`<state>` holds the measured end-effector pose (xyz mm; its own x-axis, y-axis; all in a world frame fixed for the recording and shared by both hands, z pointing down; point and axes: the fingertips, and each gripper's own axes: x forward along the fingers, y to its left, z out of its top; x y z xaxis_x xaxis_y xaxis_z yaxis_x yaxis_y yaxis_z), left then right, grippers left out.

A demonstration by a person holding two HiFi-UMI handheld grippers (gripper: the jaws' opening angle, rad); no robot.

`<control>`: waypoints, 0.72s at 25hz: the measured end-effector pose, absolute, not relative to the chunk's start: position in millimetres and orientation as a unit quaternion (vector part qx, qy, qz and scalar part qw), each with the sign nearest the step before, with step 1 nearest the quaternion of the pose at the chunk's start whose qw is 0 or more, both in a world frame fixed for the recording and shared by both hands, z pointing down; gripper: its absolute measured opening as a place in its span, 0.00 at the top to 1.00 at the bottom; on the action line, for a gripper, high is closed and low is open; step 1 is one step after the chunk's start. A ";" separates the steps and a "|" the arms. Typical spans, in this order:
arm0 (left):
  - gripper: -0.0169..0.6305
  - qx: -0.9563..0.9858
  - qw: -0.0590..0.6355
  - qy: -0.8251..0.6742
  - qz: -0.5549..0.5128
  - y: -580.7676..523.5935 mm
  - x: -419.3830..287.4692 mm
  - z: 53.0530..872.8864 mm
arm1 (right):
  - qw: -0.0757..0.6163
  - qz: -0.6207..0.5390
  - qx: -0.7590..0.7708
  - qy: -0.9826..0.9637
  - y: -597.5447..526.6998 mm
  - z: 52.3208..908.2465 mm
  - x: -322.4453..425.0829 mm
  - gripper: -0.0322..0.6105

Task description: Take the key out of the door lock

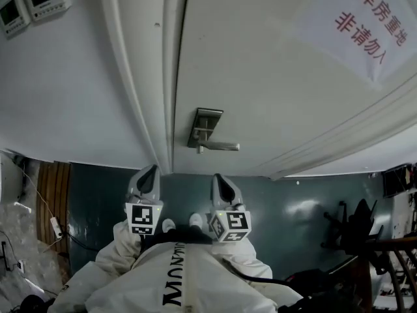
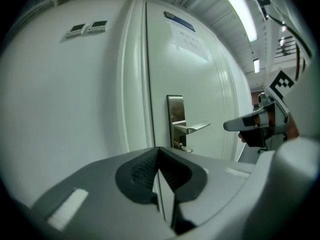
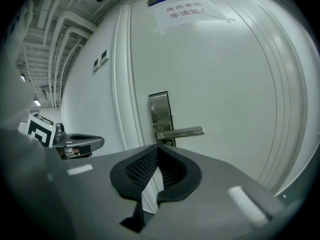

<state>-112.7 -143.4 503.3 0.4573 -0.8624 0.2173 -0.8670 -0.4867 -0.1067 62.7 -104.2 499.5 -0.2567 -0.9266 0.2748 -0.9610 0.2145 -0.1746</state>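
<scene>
A white door [image 1: 280, 90] carries a steel lock plate [image 1: 204, 128] with a lever handle [image 1: 220, 147]. In the left gripper view a small key [image 2: 184, 147] sticks out of the plate [image 2: 175, 115] just under the handle [image 2: 194, 128]. My left gripper [image 1: 148, 177] and right gripper [image 1: 222, 186] hang side by side below the lock, well short of the door. Both are shut with nothing between the jaws. In the right gripper view the handle [image 3: 181, 132] shows above my shut right gripper [image 3: 157, 150], which hides the key. The left gripper [image 2: 159, 153] points at the door's edge.
The door frame [image 1: 146, 77] runs left of the lock, with two wall control panels [image 1: 32, 2] further left. A paper notice [image 1: 365, 21] is taped to the door. Cables [image 1: 55, 227] lie on the floor at left; dark furniture [image 1: 358, 230] stands at right.
</scene>
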 end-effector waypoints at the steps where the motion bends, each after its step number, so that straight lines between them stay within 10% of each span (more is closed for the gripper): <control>1: 0.97 0.858 0.008 -0.500 0.122 -143.2 -110.2 503.1 | 0.053 0.157 0.613 -0.772 -100.8 499.6 64.5 0.95; 18: 0.97 0.860 0.006 -0.493 0.132 -132.3 -110.6 506.0 | 0.028 0.180 0.613 -0.769 -105.2 510.8 59.4 0.90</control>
